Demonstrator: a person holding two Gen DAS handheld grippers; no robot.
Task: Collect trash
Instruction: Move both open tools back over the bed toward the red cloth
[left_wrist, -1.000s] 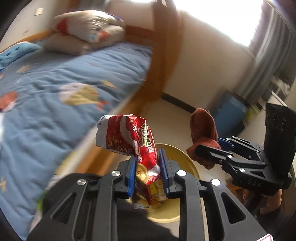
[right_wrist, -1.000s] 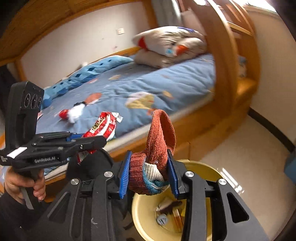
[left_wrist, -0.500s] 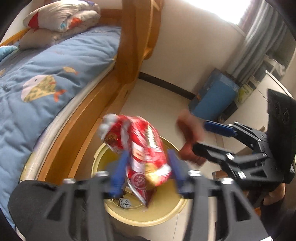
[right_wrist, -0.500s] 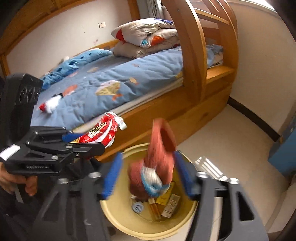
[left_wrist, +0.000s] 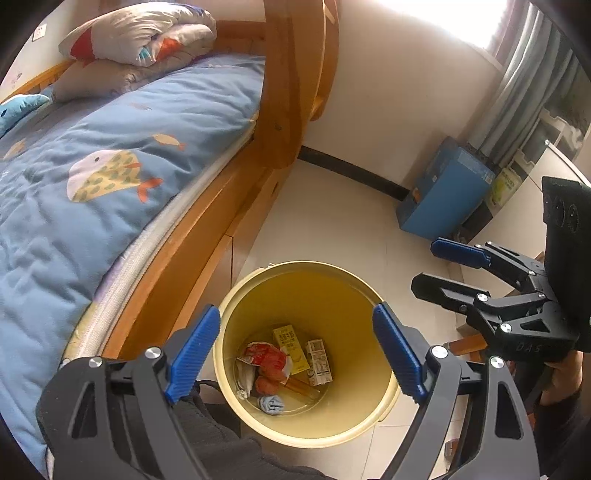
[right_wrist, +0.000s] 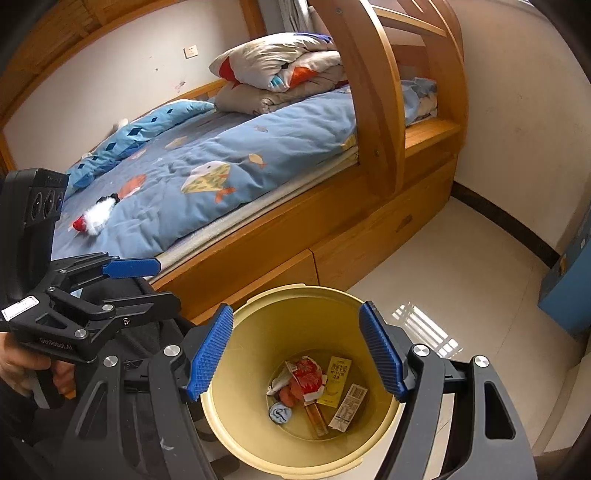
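I held both tongs over the yellow bin (left_wrist: 373, 291): left tongs (left_wrist: 295, 354) empty, opening wider; right tongs (right_wrist: 297, 352) wide, empty. The red wrapper (left_wrist: 264, 354) lay at the bin floor's nine o'clock.

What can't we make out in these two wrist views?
- Bin base: both views, cut off below by the claws' frames and a dark sleeve.
- Carton print: too small to read in either view.
- Red wrapper and sock: overlapping, so their edges blur together.
- White-and-red thing on the bed: right view only, too small to identify.
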